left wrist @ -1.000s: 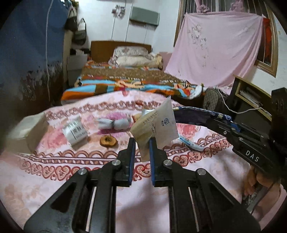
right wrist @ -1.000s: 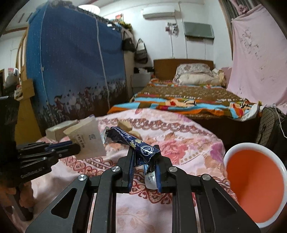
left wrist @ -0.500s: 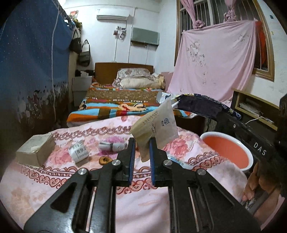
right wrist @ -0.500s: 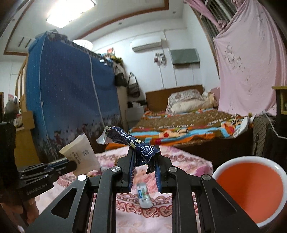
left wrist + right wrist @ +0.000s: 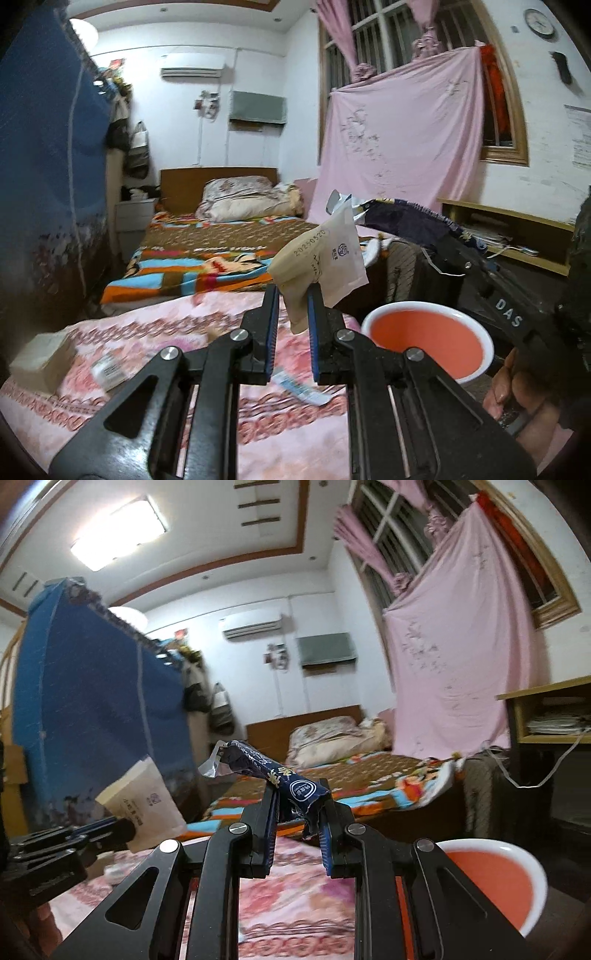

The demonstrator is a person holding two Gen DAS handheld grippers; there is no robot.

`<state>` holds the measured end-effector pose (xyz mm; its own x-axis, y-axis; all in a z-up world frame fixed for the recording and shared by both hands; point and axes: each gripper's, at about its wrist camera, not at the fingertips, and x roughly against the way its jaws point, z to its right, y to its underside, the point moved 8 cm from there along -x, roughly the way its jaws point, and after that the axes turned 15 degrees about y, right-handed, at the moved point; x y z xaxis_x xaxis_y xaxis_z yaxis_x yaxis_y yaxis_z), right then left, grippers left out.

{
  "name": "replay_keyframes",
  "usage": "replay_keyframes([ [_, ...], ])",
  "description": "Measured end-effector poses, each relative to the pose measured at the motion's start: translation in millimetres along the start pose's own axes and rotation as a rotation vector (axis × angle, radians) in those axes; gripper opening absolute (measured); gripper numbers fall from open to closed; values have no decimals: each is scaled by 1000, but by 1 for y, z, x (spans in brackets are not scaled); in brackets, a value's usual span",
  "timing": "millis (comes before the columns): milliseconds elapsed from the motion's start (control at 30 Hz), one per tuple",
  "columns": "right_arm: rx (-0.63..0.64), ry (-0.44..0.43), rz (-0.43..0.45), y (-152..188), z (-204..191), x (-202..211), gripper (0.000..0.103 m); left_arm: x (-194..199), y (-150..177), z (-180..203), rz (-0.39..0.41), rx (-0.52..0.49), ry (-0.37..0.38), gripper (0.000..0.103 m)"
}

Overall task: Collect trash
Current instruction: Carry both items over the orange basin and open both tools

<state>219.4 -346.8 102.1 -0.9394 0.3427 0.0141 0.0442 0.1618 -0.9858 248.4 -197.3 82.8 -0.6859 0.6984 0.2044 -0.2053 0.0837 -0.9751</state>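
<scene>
Left gripper (image 5: 291, 306) clamped on beige paper packet (image 5: 321, 258); right gripper (image 5: 297, 812) clamped on dark-blue wrapper (image 5: 273, 771). Orange bin (image 5: 491, 878) low right of both, right gripper nearer.

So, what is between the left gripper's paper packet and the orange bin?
Nothing lies between them. In the left wrist view the paper packet hangs in the left gripper beside the orange bin; only open air separates them.

Indoor scene under artificial light: a rectangular ceiling lamp (image 5: 118, 531) glares white in the right wrist view. Fisheye distortion bends walls and window frame (image 5: 513, 110) toward dark, vignetted corners. Motion blur smears the pink bedspread (image 5: 177, 332) and the blue wardrobe (image 5: 99, 701); white walls appear evenly lit.
</scene>
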Motion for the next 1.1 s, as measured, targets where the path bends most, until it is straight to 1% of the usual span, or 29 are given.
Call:
replay_keyframes([
  [267,-121,131,-33,-4,60,-18,17,-29,-7,36,-16,-68,97,0],
  [500,-179,247,-75,1,98,-23,18,-54,-7,57,-60,-71,168,0],
  [833,-267,363,-165,18,139,-31,20,-93,10,82,-189,-20,245,0],
  [1033,-309,396,-212,26,152,-34,20,-119,23,92,-297,33,259,0],
  [1100,-313,401,-229,28,155,-36,20,-128,29,95,-338,68,279,0],
])
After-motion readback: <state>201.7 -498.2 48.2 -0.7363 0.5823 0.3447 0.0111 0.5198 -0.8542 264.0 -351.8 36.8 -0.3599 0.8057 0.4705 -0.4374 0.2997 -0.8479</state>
